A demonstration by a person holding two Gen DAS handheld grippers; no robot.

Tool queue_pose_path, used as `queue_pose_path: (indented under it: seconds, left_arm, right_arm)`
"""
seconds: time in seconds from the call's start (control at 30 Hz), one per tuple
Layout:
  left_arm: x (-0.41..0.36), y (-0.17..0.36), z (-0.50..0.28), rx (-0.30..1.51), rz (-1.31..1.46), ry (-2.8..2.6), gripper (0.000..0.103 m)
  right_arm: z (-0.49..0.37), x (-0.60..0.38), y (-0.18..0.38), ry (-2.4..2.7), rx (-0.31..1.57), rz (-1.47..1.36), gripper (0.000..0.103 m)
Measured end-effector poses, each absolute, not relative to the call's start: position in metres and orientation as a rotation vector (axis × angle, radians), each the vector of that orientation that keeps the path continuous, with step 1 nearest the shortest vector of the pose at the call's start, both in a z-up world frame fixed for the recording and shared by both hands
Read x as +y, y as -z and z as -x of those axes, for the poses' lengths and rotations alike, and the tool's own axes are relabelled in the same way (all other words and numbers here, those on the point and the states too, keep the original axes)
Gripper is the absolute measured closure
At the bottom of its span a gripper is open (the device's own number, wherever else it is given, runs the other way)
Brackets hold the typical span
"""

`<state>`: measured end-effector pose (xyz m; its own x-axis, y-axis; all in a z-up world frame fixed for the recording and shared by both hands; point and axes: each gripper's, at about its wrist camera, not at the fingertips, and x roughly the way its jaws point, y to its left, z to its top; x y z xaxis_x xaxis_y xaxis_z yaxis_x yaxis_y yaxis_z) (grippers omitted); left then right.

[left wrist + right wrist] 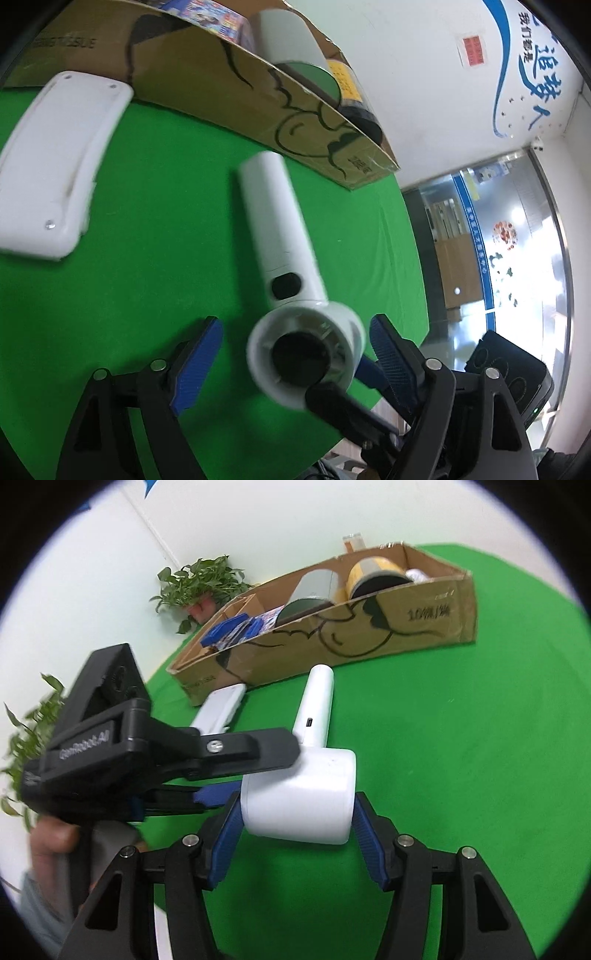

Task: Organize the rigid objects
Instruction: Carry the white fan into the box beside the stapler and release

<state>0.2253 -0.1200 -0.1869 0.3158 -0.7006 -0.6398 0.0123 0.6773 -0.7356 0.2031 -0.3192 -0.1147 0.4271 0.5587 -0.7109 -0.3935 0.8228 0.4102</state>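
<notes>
Checking the right gripper point(297, 812) first: what is it doing? (obs. 1)

It is gripping the white handheld blower point(299, 805). Both blue pads point(225, 834) are pressing on the sides of the drum-shaped head, one on the left and one on the right. (obs. 2)

Where is the blower lying? (obs. 1)

It is sitting at the near middle of the green cloth point(461, 757), with its handle pointing far, toward the front wall of the cardboard box point(369, 635). Whether the head is resting on the cloth I am not managing to tell. (obs. 2)

And the left gripper point(291, 343)? (obs. 1)

It is standing fairly wide around the round open face of the head. The left pad is staying clear of the head, with green showing between them; the right pad is sitting just beside the rim. So it is not clamping anything. In the right wrist view it is coming in from the left, with one black finger reaching over the joint between head and handle. A person's hand point(51, 845) is holding its grip. (obs. 2)

Anything else showing? (obs. 1)

A curved white plastic panel point(55, 166) is lying on the cloth to the left of the blower, near the box. A grey canister point(310, 590) and a yellow canister point(373, 572) are lying on their sides inside the box. A potted plant point(199, 579) is standing at the far left, by the wall. (obs. 2)
</notes>
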Motion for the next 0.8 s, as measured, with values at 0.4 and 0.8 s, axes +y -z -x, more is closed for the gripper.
queue_pose_path:
  seconds: [0.4,0.8]
  left_arm:
    - [-0.105,0.159,-0.208,1.081,0.656,0.546,0.040]
    - [-0.039,0.053,-0.231,0.894,0.540,0.533,0.040]
  right_arm:
    - [-0.190,-0.294,0.096,-0.603,0.860,-0.085,0.046]
    - [-0.232,-0.244,0.030,-0.641,0.676,-0.034,0.046]
